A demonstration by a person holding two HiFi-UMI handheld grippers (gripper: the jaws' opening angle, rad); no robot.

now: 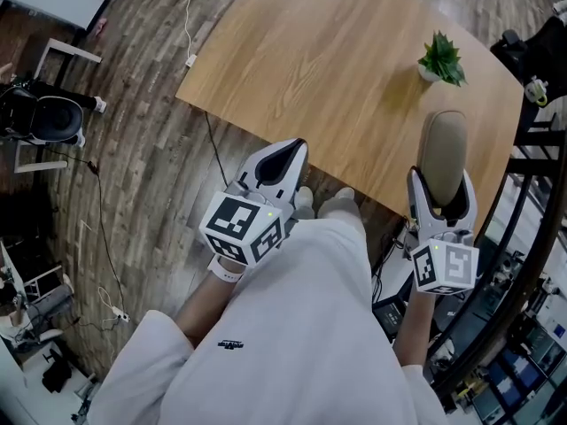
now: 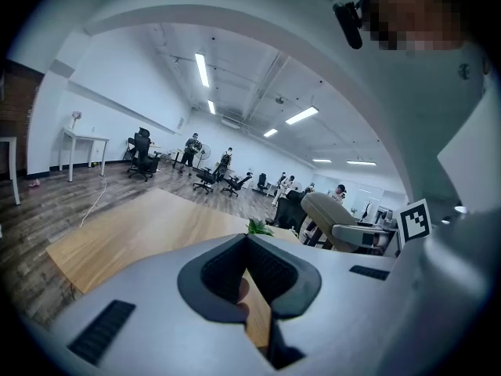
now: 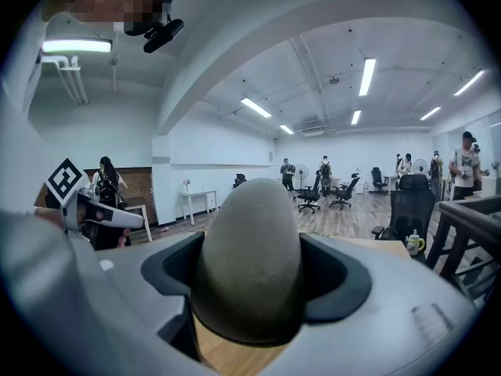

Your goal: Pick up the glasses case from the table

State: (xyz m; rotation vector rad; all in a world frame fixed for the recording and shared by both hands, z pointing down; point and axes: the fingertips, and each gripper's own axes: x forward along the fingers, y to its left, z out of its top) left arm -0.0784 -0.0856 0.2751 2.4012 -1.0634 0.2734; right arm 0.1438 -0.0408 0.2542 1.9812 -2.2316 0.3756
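Between the fingers of the right gripper (image 1: 443, 184), a grey-beige glasses case (image 1: 443, 144) is pinched, poking out past the fingertips over the wooden counter (image 1: 337, 69). The left gripper (image 1: 292, 153) has its fingers pressed together, empty.

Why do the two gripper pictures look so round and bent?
Both gripper views are fisheye: black corners, the ceiling bowed into arcs. In the right gripper view the glasses case, close to the lens, looms large and slightly soft. The head view bends less and is evenly lit, no glare on the table.
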